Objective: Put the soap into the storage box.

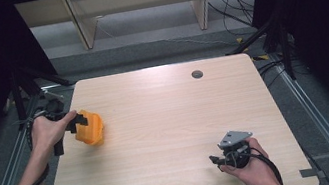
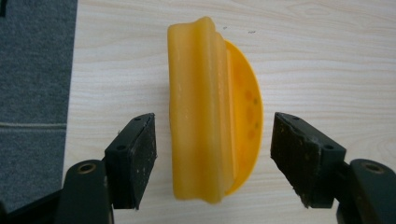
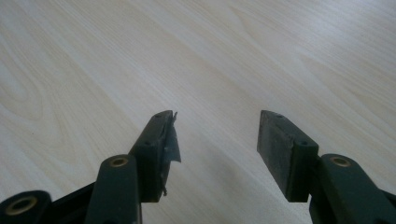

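Left hand-held gripper (image 2: 212,158) and right hand-held gripper (image 3: 215,154) both stand wide open.

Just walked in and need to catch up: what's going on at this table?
A person works at a wooden table with a hand-held gripper in each hand. The left hand-held gripper is open around an orange plastic piece standing on edge near the table's left side; there are gaps between its pads and the piece, so nothing is gripped. The right hand-held gripper is open and empty, low over bare wood near the front right.
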Tool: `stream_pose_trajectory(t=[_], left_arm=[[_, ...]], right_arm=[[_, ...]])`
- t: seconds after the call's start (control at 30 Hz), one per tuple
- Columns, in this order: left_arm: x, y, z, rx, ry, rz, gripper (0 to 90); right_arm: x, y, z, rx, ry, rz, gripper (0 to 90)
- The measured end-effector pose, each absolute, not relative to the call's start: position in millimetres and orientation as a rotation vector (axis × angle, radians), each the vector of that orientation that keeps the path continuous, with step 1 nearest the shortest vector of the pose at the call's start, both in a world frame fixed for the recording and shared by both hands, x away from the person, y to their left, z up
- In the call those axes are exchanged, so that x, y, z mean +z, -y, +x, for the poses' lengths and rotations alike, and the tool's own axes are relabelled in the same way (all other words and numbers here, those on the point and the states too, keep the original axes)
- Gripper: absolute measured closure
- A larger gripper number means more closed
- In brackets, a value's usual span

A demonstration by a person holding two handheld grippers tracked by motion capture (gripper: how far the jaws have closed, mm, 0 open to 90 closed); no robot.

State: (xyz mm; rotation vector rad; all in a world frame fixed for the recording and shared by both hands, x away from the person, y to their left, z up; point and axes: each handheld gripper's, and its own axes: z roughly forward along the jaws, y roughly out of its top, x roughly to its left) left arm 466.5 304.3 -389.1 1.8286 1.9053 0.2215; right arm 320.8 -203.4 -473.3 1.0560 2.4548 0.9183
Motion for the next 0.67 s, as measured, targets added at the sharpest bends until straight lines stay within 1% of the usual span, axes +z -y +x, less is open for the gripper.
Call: stream_pose_trajectory(t=[0.1, 0.2, 0.3, 0.33, 0.37, 0.43, 0.47, 0.5, 0.57, 0.6, 0.67], left_arm=[[-384.2, -308.6, 444.8, 0.238, -1.834, 1.832, 30.6], [-387.5, -312.0, 419.3, 0.286, -1.747, 1.838, 28.8], [-399.4, -314.7, 394.1, 0.321, -1.695, 1.809, 28.3], [-399.4, -314.7, 394.1, 0.321, -1.695, 1.809, 28.3], [-414.5, -313.8, 376.6, 0.335, -1.662, 1.786, 28.4], [-436.0, -310.2, 359.6, 0.332, -1.631, 1.775, 28.5], [-445.3, -307.8, 353.4, 0.315, -1.617, 1.823, 29.4], [-454.6, -303.9, 348.0, 0.288, -1.615, 1.850, 31.4], [-466.7, -297.0, 342.2, 0.181, -1.610, 1.879, 32.5], [-469.1, -294.5, 341.4, 0.166, -1.611, 1.870, 32.5], [-468.4, -291.3, 343.0, 0.207, -1.587, 1.897, 32.5]], right_arm=[[-472.9, 203.1, 320.3, 0.920, -2.453, 1.052, 46.8], [-473.3, 202.2, 319.6, 0.923, -2.449, 1.072, 46.7], [-472.8, 201.1, 319.0, 0.915, -2.453, 1.086, 46.7], [-472.8, 201.1, 319.0, 0.915, -2.453, 1.086, 46.7], [-472.5, 201.2, 319.4, 0.913, -2.453, 1.069, 46.7], [-472.5, 200.9, 319.1, 0.918, -2.447, 1.070, 46.8], [-472.4, 201.0, 319.1, 0.920, -2.446, 1.065, 46.8], [-472.6, 201.2, 319.3, 0.919, -2.445, 1.060, 46.7], [-472.3, 200.6, 319.5, 0.914, -2.456, 1.071, 46.7], [-471.8, 200.2, 319.3, 0.914, -2.459, 1.077, 46.8], [-472.2, 200.0, 319.2, 0.922, -2.455, 1.054, 46.8]])
